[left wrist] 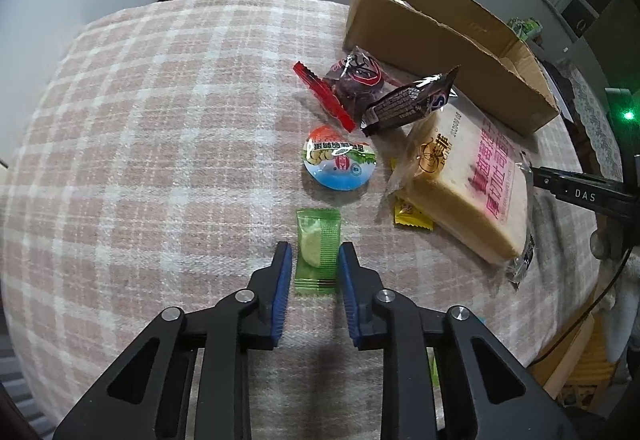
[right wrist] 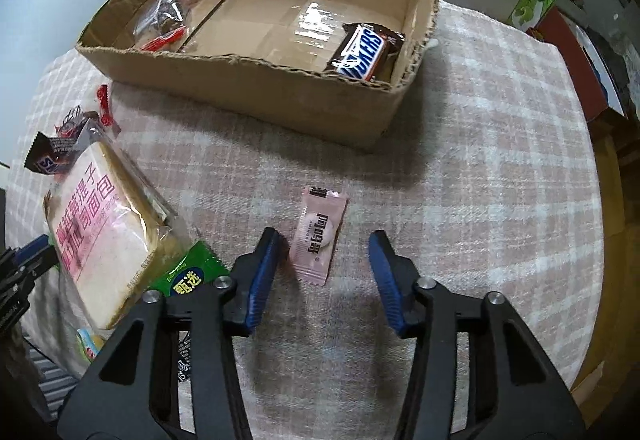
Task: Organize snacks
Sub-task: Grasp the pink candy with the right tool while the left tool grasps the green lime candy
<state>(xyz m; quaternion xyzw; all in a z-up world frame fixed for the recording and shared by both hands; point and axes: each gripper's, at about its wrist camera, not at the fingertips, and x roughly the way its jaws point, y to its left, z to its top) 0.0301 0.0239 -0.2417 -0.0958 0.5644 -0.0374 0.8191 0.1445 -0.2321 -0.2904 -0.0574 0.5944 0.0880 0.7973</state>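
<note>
The green sachet (left wrist: 318,251) lies flat on the checked tabletop (left wrist: 160,144), well short of the box (left wrist: 440,40), and is flanked by the jaws of the left gripper (left wrist: 314,260), which stand just beside its long edges without visibly squeezing it. It is judged light, thin and crinkly, with a small hard lump inside; it is best taken across that lump, since the film alone may slip or fold. The pink sachet (right wrist: 318,236) lies in front of the box too, between the widely spread jaws of the right gripper (right wrist: 326,254), nearer the left pad. It looks equally light, and the same mid-body hold is advised.

Only the right view shows the box interior: a Snickers bar (right wrist: 366,52) in the near right corner and a clear red-trimmed packet (right wrist: 166,18) at the far left. Only the left view shows the round jelly cup (left wrist: 340,162), just beyond the green sachet. The bread loaf (left wrist: 468,180), soft and bulky, is seen in both views, left of the box front.
</note>
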